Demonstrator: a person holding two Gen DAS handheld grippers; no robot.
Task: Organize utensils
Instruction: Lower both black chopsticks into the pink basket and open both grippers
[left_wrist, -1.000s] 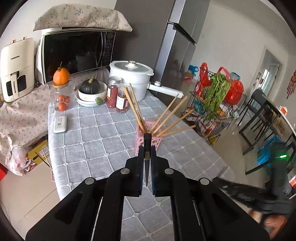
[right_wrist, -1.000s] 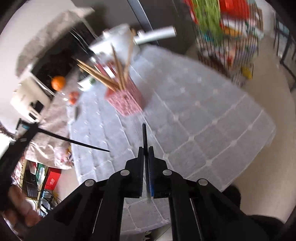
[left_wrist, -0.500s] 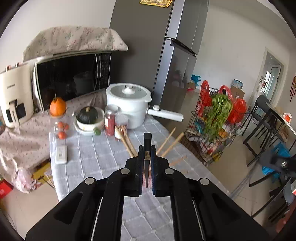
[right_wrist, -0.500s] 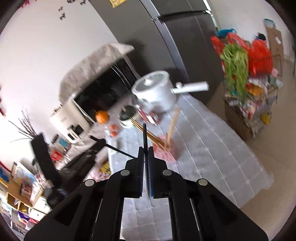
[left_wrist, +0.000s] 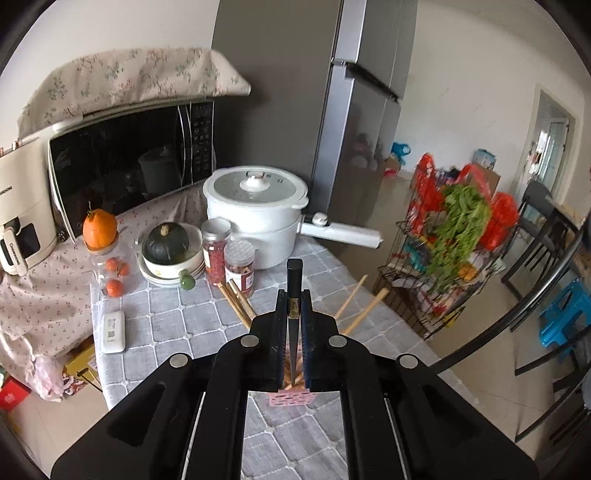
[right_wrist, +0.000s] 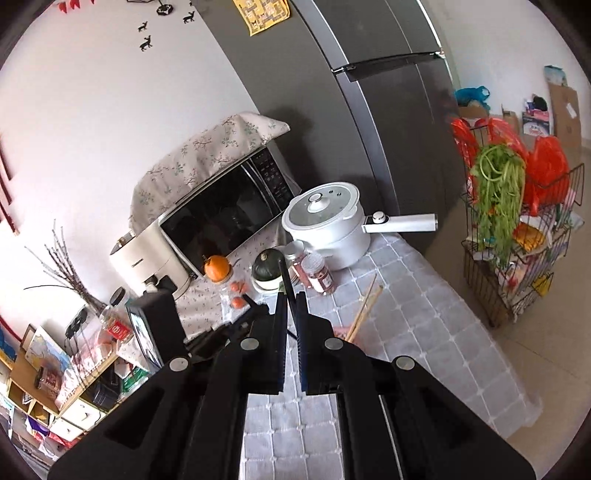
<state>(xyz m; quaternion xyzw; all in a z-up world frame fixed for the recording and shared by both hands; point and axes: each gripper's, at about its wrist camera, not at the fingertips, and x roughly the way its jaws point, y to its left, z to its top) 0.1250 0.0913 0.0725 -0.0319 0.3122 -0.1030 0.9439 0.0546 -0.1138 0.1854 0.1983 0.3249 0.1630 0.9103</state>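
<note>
Left wrist: tongs (left_wrist: 294, 295) raised w/ chopstick (left_wrist: 294, 291), holder (left_wrist: 291, 397) now beneath.

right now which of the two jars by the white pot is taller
The taller jar, standing nearer the dark green squash. It rises higher than the shorter jar right beside it, which has a red label and sits nearer the wooden chopsticks.

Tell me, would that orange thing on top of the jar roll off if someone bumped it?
Probably. The orange fruit is round and only perches on the jar's narrow top, so a nudge could send it rolling. The jar looks like clear glass, so it might tip and break too.
</note>
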